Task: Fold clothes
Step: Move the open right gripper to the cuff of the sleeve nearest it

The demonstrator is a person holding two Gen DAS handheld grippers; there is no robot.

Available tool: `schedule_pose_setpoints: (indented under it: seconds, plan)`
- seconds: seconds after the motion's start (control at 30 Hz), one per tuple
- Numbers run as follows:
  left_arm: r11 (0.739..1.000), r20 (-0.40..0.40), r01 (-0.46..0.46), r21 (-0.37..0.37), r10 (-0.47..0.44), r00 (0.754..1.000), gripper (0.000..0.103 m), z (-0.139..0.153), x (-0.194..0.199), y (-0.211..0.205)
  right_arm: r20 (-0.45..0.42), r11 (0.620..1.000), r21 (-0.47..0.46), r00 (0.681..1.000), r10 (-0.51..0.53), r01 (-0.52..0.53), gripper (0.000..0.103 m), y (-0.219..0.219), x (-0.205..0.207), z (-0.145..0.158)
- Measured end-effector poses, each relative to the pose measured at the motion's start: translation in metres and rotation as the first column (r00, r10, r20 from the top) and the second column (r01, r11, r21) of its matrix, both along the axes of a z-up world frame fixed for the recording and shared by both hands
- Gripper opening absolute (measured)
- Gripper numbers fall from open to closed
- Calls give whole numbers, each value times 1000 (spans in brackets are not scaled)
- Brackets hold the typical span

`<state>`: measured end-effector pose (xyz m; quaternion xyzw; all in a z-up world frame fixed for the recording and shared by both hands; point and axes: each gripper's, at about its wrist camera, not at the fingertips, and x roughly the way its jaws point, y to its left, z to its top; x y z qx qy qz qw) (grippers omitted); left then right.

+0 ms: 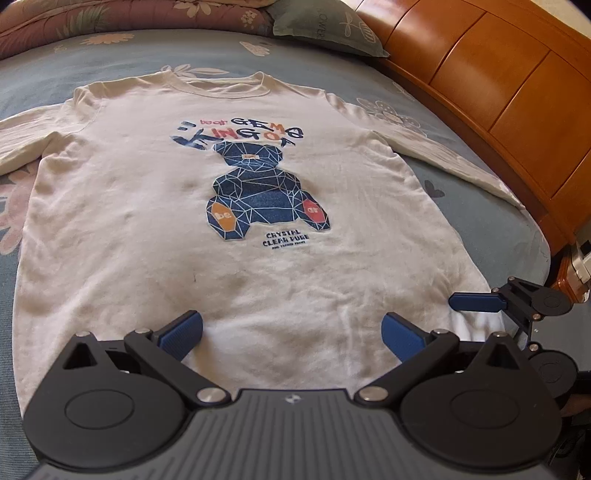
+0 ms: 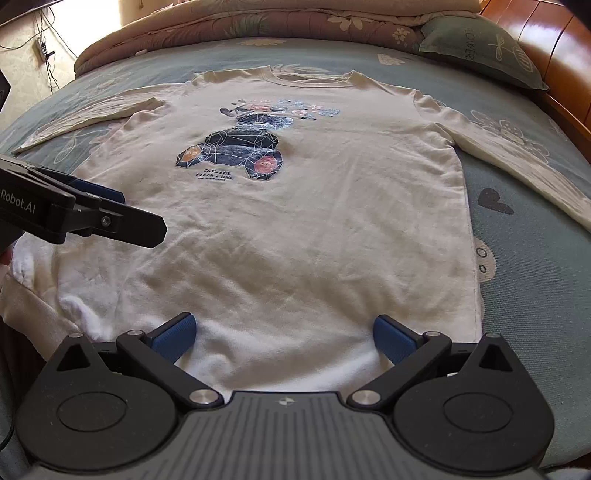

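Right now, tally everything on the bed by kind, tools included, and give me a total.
Long-sleeved white bear-print shirt: 1
Green pillow: 1
Floral quilt, folded at the bed's far edge: 1
Tools: 2, the left tool and the right tool, both open above the shirt's hem
Total: 5

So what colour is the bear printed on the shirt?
Dark blue bear print with white lines; clearest in left wrist view.
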<state>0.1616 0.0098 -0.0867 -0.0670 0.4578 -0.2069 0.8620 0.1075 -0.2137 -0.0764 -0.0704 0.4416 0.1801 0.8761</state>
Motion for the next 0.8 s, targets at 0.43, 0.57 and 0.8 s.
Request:
schedule_pose_setpoints:
  seconds: [0.43,0.57,0.8]
  plan:
    - [1000,49,-27,-8,27,998,102,24,13,-16,160,908,290,921,-356,301,103,-174,63,69]
    - [999,14,-37,-4,37,999,102,13,22,-22,148,815,382,841,-520,436,103,-258,102,64]
    - [998,-15,-60,7,60,998,102,-3,32,-23,101,693,492,756,-647,527,103,-344,150,27]
